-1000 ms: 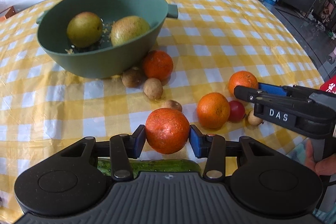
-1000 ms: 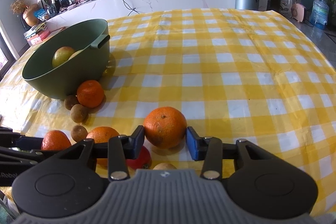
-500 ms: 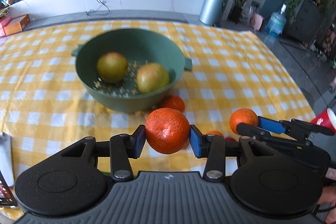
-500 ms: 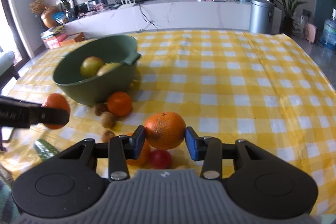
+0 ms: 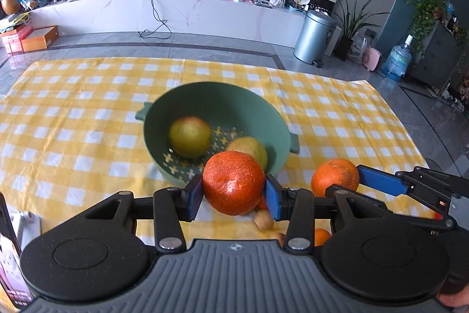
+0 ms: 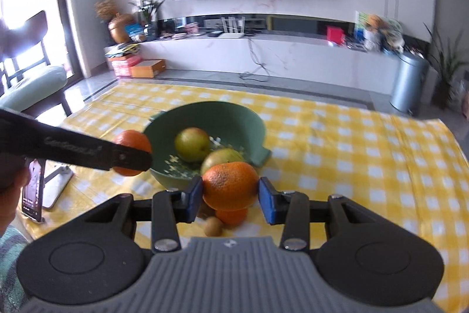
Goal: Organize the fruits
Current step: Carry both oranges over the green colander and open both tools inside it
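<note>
A green bowl (image 5: 222, 99) stands on the yellow checked tablecloth (image 5: 73, 122) and holds two yellow-green apples (image 5: 190, 136). My left gripper (image 5: 233, 195) is shut on an orange (image 5: 233, 183), held high above the table just in front of the bowl. My right gripper (image 6: 230, 197) is shut on another orange (image 6: 230, 185), also raised in front of the bowl (image 6: 231, 116). The right gripper's orange shows at right in the left wrist view (image 5: 334, 176). The left gripper's orange shows at left in the right wrist view (image 6: 132, 138).
An orange (image 6: 231, 216) and a small brown fruit (image 6: 213, 226) lie on the cloth below my grippers. A phone on a stand (image 6: 33, 189) stands at the table's left edge. A chair (image 6: 32, 78) is beyond the table on the left.
Both grippers have risen higher with their oranges and moved toward the bowl, so it now lies lower and closer in both views.
</note>
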Tool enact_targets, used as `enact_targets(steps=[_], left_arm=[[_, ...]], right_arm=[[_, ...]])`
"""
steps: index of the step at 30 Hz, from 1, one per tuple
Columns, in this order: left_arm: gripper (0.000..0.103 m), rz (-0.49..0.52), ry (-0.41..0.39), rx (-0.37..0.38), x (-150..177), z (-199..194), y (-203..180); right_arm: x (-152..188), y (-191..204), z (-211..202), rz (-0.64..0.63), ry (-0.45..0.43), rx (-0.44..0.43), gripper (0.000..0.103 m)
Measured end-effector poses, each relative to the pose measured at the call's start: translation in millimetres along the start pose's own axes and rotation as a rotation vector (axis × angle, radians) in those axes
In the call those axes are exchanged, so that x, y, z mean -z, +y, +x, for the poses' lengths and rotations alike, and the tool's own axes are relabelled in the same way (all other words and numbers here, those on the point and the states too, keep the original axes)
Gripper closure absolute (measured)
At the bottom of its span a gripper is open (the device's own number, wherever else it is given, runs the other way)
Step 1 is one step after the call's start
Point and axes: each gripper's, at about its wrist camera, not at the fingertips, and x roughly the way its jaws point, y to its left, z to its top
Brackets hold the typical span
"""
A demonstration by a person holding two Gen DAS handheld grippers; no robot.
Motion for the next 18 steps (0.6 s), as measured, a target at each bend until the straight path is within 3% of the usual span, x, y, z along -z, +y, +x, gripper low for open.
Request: enact_targets(steps=[18], left_arm=[[0.053,0.055,0.103,-0.06,-31.8,58.9,16.9]], right_arm=[[-38.9,18.9,75.0,-0.21,0.122,-0.083,0.068]])
